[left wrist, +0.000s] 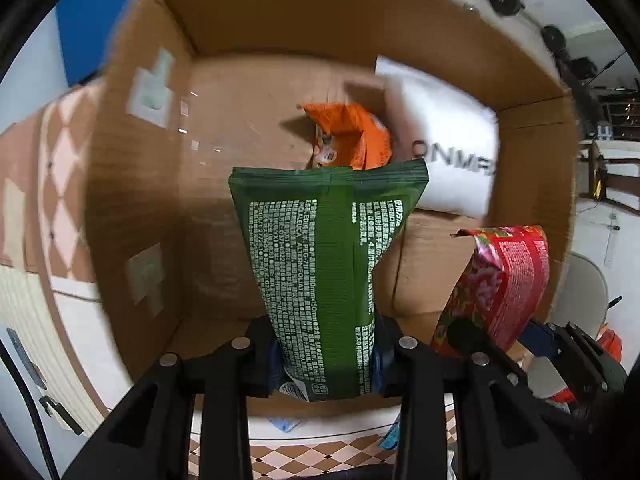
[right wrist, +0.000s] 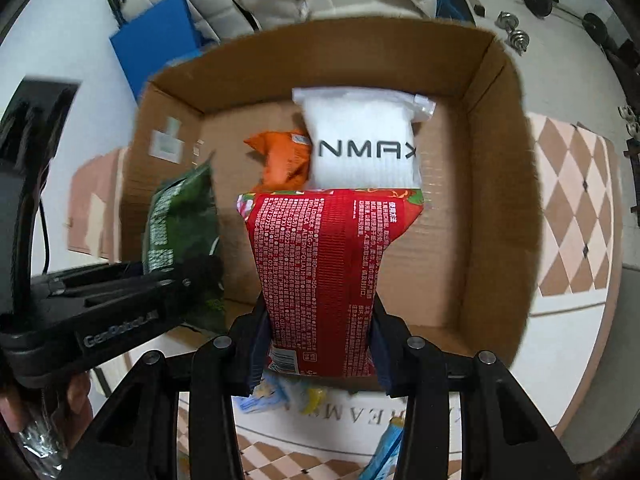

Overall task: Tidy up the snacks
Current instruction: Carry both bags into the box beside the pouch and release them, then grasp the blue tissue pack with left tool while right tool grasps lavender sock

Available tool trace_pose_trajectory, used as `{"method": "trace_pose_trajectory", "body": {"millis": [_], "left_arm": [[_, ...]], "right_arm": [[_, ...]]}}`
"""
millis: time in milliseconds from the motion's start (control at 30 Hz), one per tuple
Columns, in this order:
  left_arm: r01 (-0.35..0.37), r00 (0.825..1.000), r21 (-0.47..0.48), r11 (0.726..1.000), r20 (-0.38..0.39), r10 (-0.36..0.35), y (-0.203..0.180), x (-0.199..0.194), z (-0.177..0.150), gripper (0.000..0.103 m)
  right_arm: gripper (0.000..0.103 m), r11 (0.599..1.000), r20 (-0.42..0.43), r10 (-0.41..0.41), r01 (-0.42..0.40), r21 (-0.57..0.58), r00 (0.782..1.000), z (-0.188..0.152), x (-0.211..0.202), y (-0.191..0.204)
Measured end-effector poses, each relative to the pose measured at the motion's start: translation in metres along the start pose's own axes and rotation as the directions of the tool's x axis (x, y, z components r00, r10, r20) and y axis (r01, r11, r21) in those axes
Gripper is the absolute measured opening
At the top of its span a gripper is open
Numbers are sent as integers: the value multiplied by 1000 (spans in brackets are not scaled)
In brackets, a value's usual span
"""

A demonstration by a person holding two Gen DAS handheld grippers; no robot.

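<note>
My left gripper is shut on a green snack packet, held over the near edge of an open cardboard box. My right gripper is shut on a red snack packet, also over the box. In the left wrist view the red packet hangs at the right; in the right wrist view the green packet and the left gripper show at the left. An orange packet and a white pouch lie on the box floor at the back; the right wrist view shows that orange packet and white pouch too.
The box stands on a surface with a pink and brown diamond pattern. Loose blue and yellow packets lie on it under the right gripper. A blue board, dumbbells and white bedding are beyond the box. A hand holds the left gripper.
</note>
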State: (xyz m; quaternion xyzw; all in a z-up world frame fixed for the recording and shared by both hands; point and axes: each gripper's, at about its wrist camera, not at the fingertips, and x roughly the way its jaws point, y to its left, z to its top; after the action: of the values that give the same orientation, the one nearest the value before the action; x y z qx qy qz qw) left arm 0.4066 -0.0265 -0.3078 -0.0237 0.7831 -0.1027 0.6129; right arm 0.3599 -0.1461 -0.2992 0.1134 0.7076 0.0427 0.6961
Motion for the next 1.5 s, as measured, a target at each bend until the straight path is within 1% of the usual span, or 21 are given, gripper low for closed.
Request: {"method": "trace_pose_trajectory", "body": {"millis": [100,267,533,633,667,700,733,767,800,867,900,967,1000,1067,1200,1267,1333,1367,1400,1433,1500], "left_arm": [[-9,998,28,1000,-60,11,-8,26,10,30],[-10,995,53,999,-103,15,-16,47,18,31],[-14,993,64,998,-114,21,-16,47,19,32],[10,992,38,999,-124,-5,-12,42,21,36],[20,993,33,999,-118,-15,-11,39,19,40],[16,995,34,999,-101,-12,-11,35,18,51],[0,997,38,999,-74,3,-10,29,16,60],[-11,998,40,999,-54,13,-9,24,14,77],[-14,999,38,999,-32,15,-8,18,11,84],[-22,1000,30,999,5,22,-6,6,6,88],[-26,999,25,999,21,26,-5,0,2,93],[-42,997,25,999,73,40,-5,-17,-9,94],[-61,992,28,998,110,57,-5,-27,-16,94],[-80,982,32,996,172,73,-5,-45,-28,95],[-120,957,9,993,269,113,-2,-74,-66,95],[-158,941,-25,987,300,158,4,-76,-85,95],[-173,931,-74,982,313,188,13,-68,-108,95],[-173,930,-105,979,310,198,20,-58,-122,95],[-174,933,-122,977,298,204,24,-53,-127,95],[-174,940,-137,975,271,206,29,-38,-130,95],[-149,971,-154,977,167,174,38,1,-133,95]], "right_arm": [[46,999,-41,-39,39,-18,998,6,24,-5],[46,998,-82,-59,57,-21,995,7,49,-10],[46,996,-109,-84,83,-17,990,8,67,-13],[47,997,-118,-81,79,-16,990,6,67,-14],[48,997,-123,-75,74,-13,990,6,67,-15],[48,997,-127,-72,71,-9,989,7,68,-13],[52,997,-125,-71,70,-8,990,7,67,-15],[61,997,-118,-74,74,-6,990,7,64,-14],[65,997,-109,-78,77,-7,991,7,61,-14],[71,997,-97,-79,78,-12,992,4,53,-12],[75,997,-92,-83,82,-15,992,2,49,-10],[89,996,-77,-90,88,-26,993,-2,39,-6],[91,995,-64,-95,93,-31,993,-5,34,-5],[103,994,-32,-102,100,-39,994,-14,18,-5],[103,993,58,-109,111,-35,992,-39,-13,-4],[103,994,98,-110,112,-17,989,-54,-28,-9],[103,993,137,-115,114,14,984,-73,-40,-14],[103,993,148,-120,117,29,982,-78,-43,-17],[103,991,158,-129,123,47,979,-90,-45,-23],[103,990,164,-136,127,64,977,-100,-47,-28],[103,985,165,-153,137,106,974,-119,-45,-42]]}}
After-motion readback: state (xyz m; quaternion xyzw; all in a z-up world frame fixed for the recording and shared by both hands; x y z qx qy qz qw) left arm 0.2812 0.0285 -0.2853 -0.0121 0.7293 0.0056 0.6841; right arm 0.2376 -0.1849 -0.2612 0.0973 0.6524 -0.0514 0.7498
